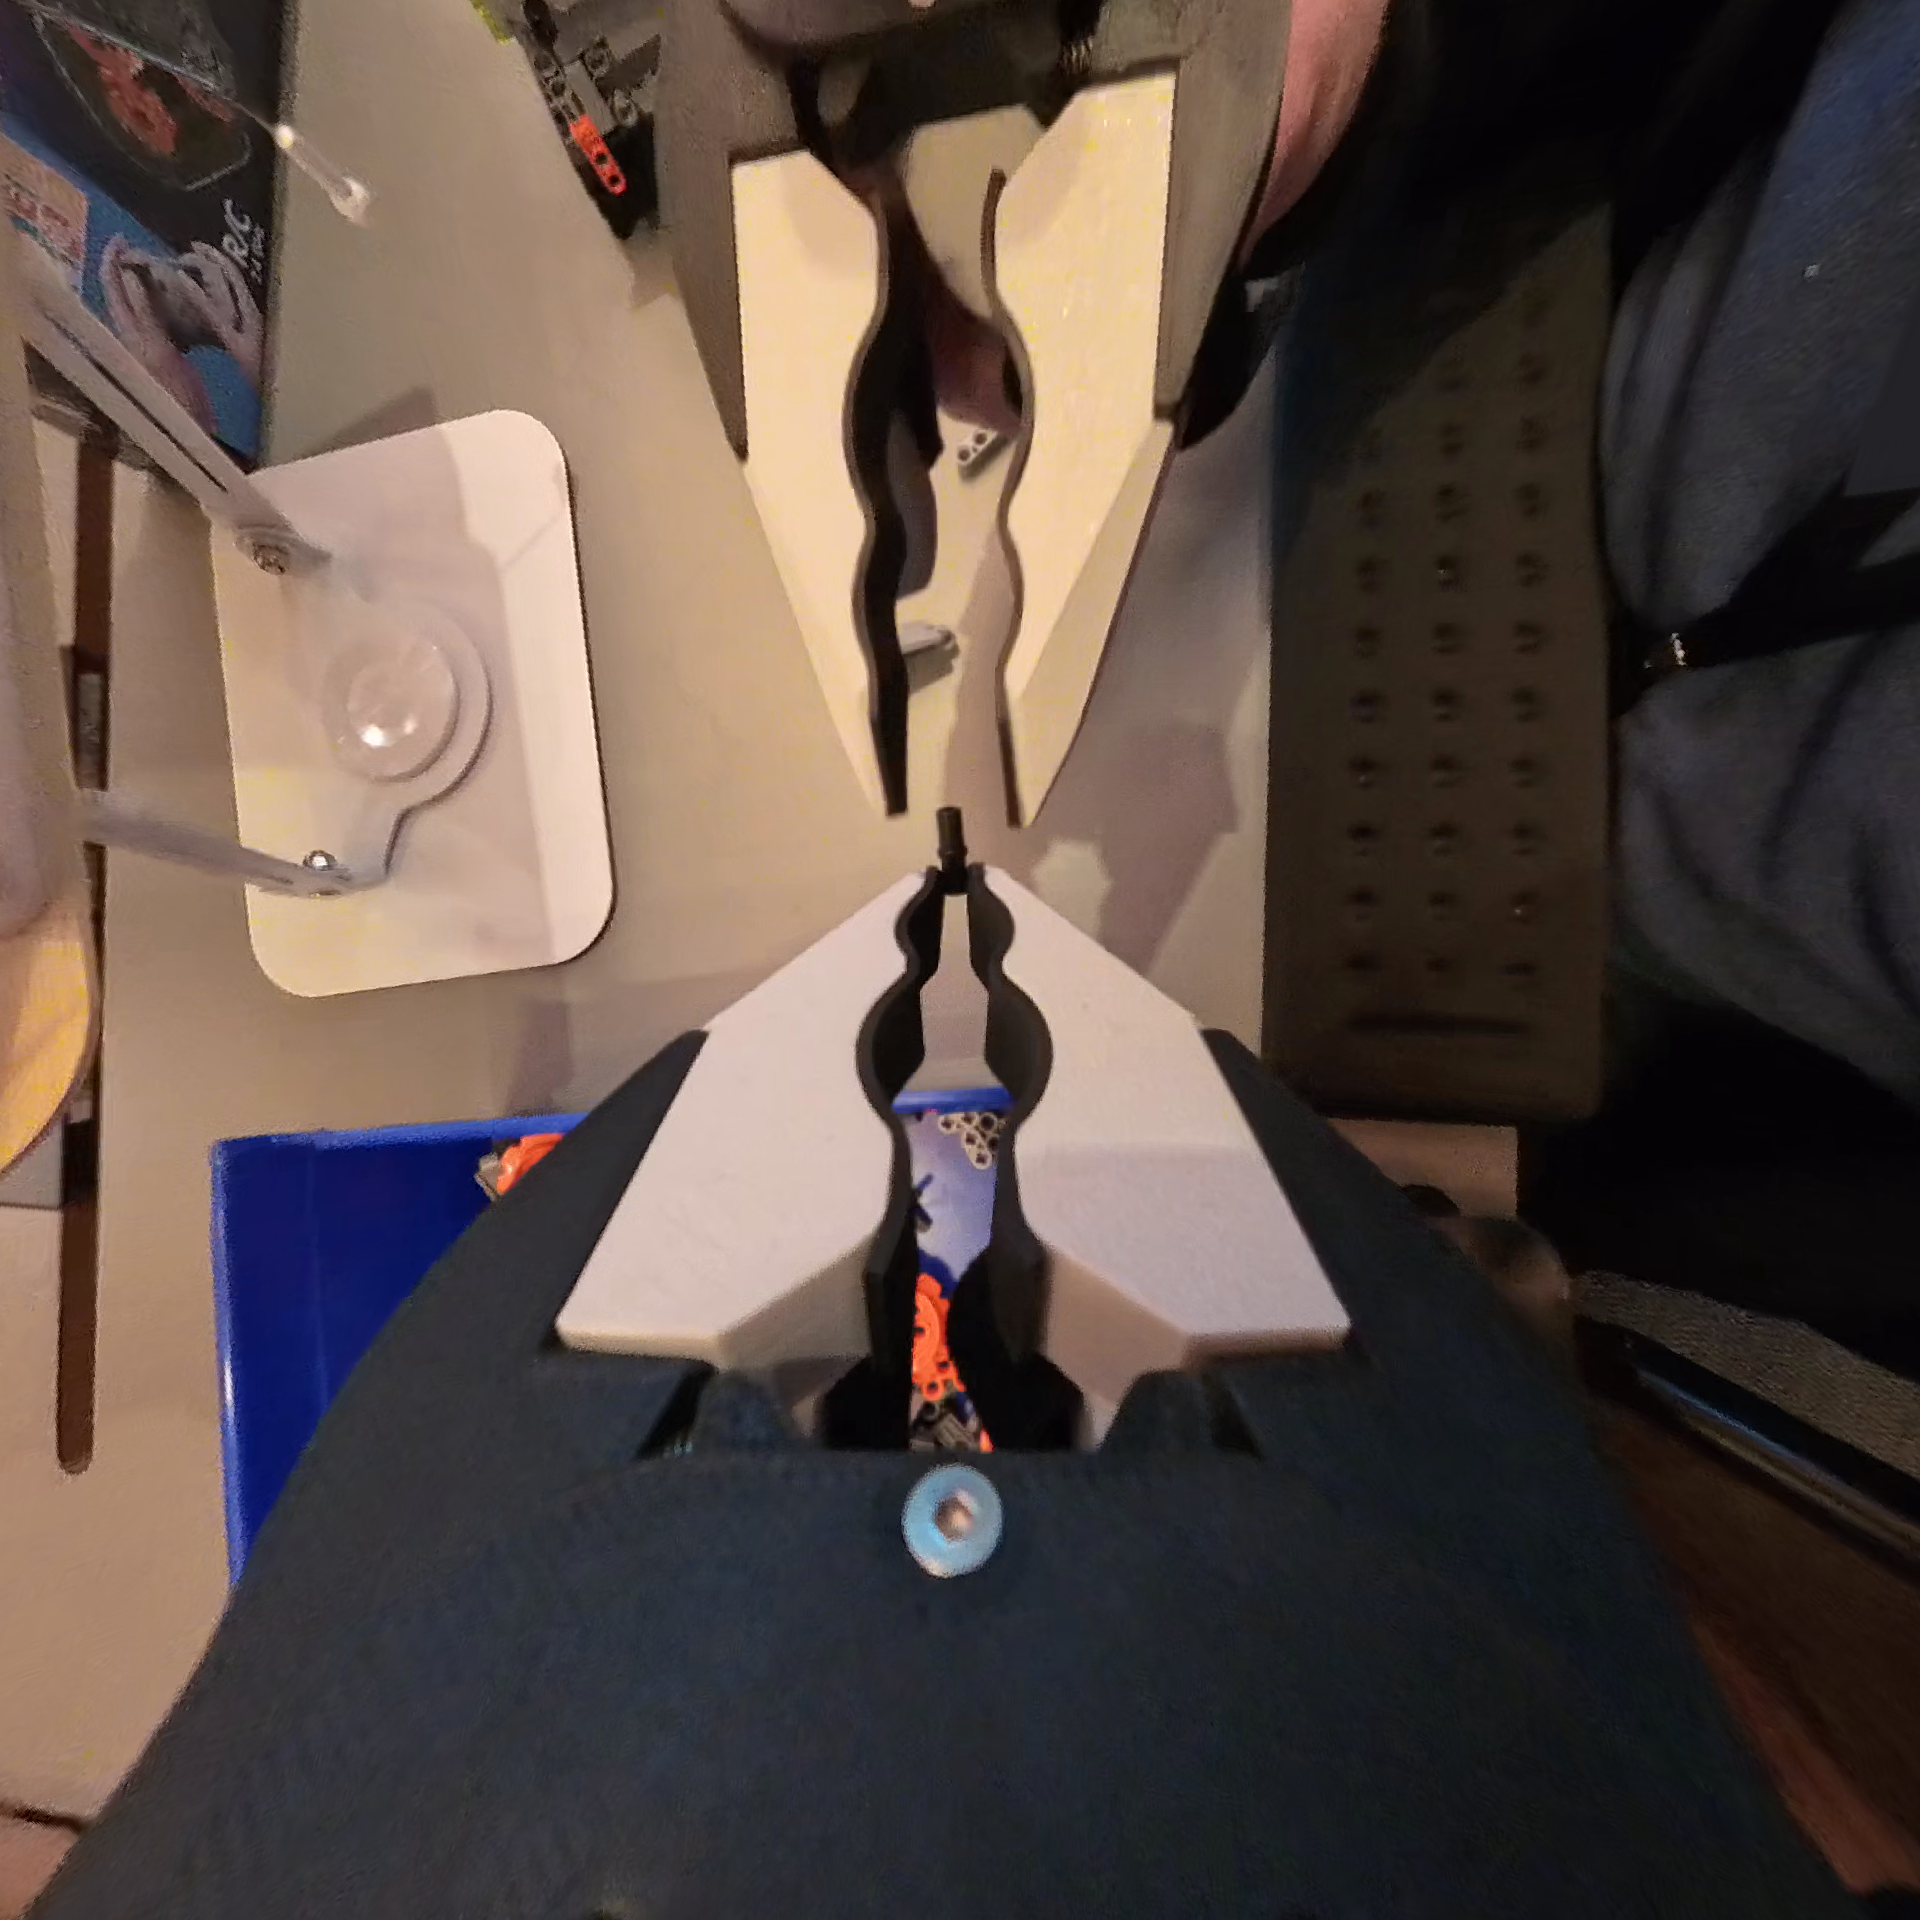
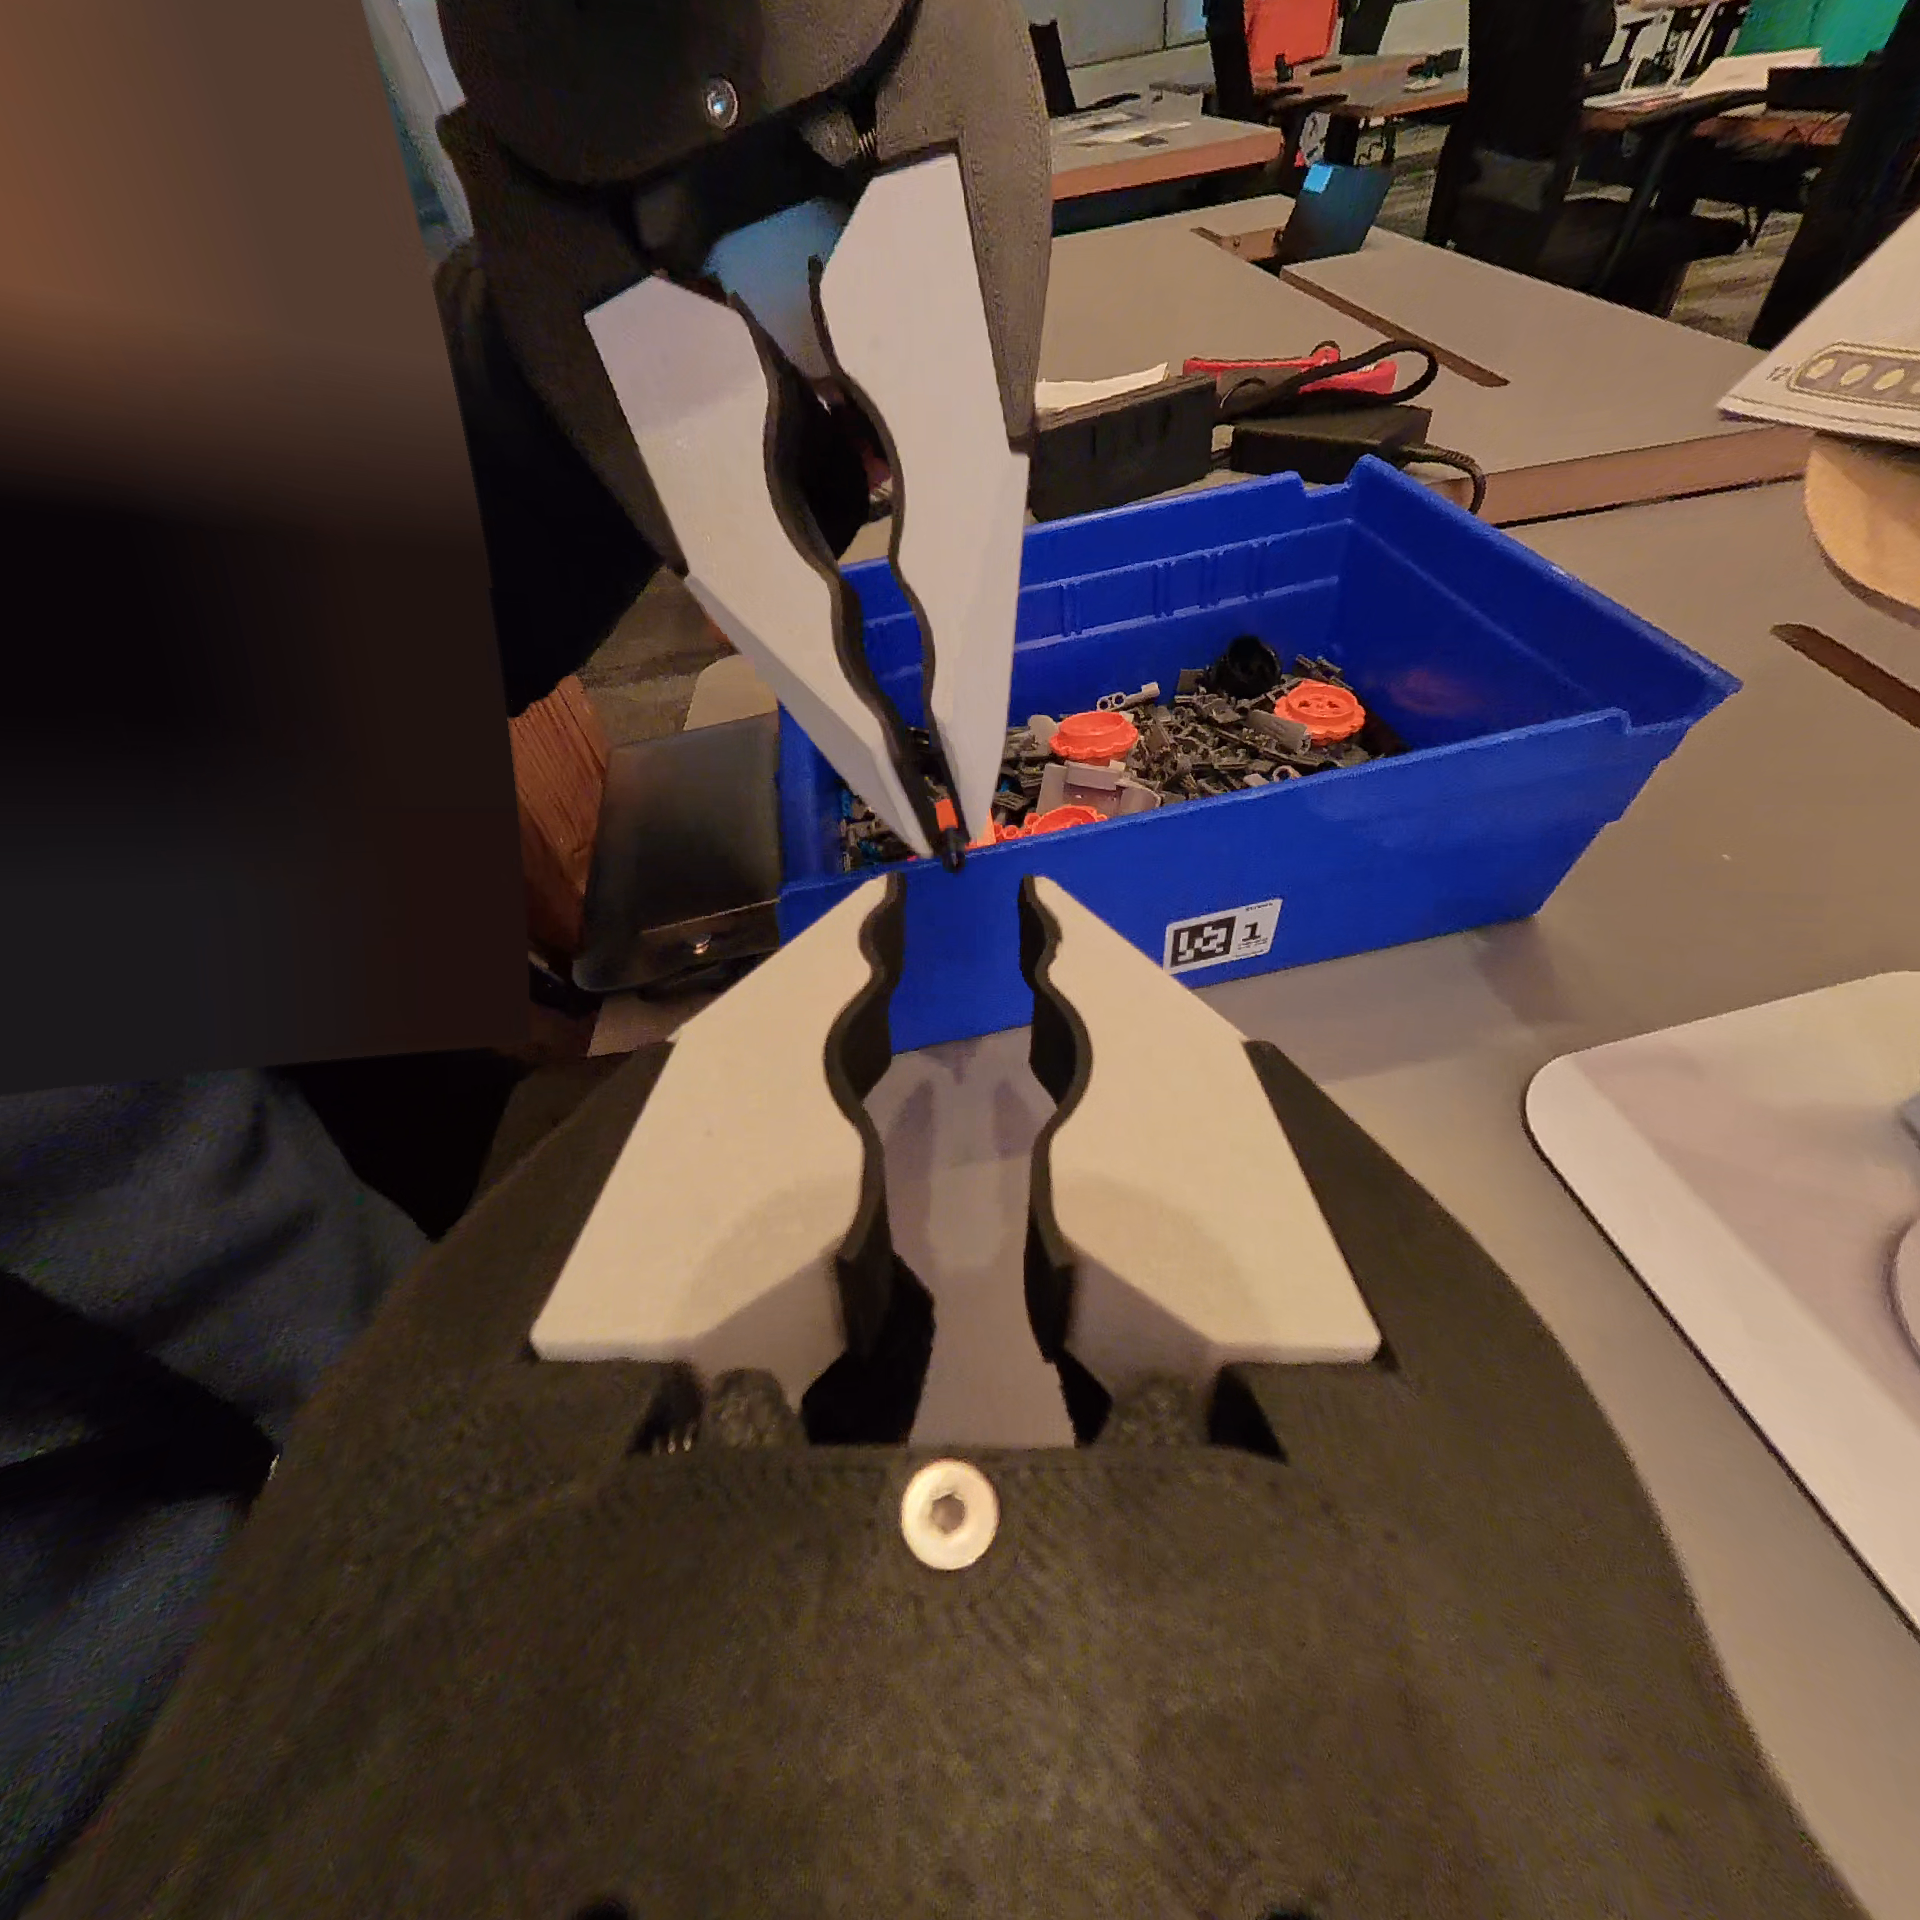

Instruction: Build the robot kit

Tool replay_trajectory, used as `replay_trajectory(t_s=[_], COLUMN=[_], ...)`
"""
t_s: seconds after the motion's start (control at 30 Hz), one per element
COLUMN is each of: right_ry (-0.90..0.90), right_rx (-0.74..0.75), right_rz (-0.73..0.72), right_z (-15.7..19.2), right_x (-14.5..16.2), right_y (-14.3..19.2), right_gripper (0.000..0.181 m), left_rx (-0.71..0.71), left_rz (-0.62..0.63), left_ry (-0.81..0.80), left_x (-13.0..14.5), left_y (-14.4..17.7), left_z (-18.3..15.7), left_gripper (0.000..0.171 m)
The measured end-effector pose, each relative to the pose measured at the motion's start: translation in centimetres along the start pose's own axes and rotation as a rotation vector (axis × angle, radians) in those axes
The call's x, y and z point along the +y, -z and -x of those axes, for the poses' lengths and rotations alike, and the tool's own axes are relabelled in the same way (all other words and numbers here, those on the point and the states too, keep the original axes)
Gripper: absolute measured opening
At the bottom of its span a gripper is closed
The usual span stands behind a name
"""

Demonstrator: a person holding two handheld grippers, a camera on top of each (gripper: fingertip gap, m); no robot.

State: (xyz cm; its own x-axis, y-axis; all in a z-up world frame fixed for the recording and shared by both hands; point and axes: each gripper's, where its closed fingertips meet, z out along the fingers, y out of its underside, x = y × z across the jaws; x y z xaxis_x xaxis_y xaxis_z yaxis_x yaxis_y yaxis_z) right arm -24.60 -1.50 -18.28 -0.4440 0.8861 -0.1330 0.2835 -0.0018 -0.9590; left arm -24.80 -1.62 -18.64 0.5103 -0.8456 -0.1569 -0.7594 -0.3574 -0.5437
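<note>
In the left wrist view, the left gripper (image 1: 948, 883) has its pale fingers pinched together on a small black pin (image 1: 950, 840), which sticks out just past the fingertips. Facing it tip to tip is the right gripper (image 1: 951, 816), its jaws a little apart and holding nothing, their tips just either side of the pin's free end without clearly touching it. The blue bin (image 1: 312, 1299) lies beneath and behind the left gripper; through the gap between the fingers, orange and grey parts show inside it. Beyond the bin, on the grey table (image 1: 675, 623), rests a white tray (image 1: 540, 727) with a clear lens on metal arms above it. Away from the bin, past the right gripper, lie a dark perforated pad and a person's blue clothing.

In the right wrist view, the right gripper (image 2: 956, 894) is in the foreground with its jaws parted and empty, stopping just short of the bin's near wall. The left gripper (image 2: 940, 831) comes down from above, clamped on the pin (image 2: 948, 831) directly over the bin's near rim. The blue bin (image 2: 1351, 883) holds a heap of small grey, black and orange building parts (image 2: 1143, 748). The white tray's corner sits to the side of the bin.

The pin looks very light, rigid and smooth, so likely to slip or flick away. The exposed end is the only free place to grasp.
</note>
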Motion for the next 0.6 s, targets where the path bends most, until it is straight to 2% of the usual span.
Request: replay_trajectory(t_s=[0.17,0.33,0.43,0.6], right_ry=[0.005,0.015,0.003,-0.006], right_rx=[0.009,0.007,0.024,0.095], right_rz=[0.009,0.014,0.111,0.366], right_z=[-0.1,-0.5,-1.9,-4.0], right_x=[0.4,0.3,1.8,8.5], right_y=[-0.2,0.9,3.7,7.3], right_gripper=[0.002,0.001,0.002,0.002], left_rx=[0.018,0.025,-0.021,0.021], left_rz=[0.001,-0.041,0.024,0.155], left_ry=[0.003,0.020,0.032,0.126], left_x=[-0.2,-0.8,1.1,6.8], left_y=[-1.0,-1.2,-0.4,0.4], left_z=[-0.1,0.3,1.3,1.9], left_gripper=[0.002,0.002,0.004,0.010])
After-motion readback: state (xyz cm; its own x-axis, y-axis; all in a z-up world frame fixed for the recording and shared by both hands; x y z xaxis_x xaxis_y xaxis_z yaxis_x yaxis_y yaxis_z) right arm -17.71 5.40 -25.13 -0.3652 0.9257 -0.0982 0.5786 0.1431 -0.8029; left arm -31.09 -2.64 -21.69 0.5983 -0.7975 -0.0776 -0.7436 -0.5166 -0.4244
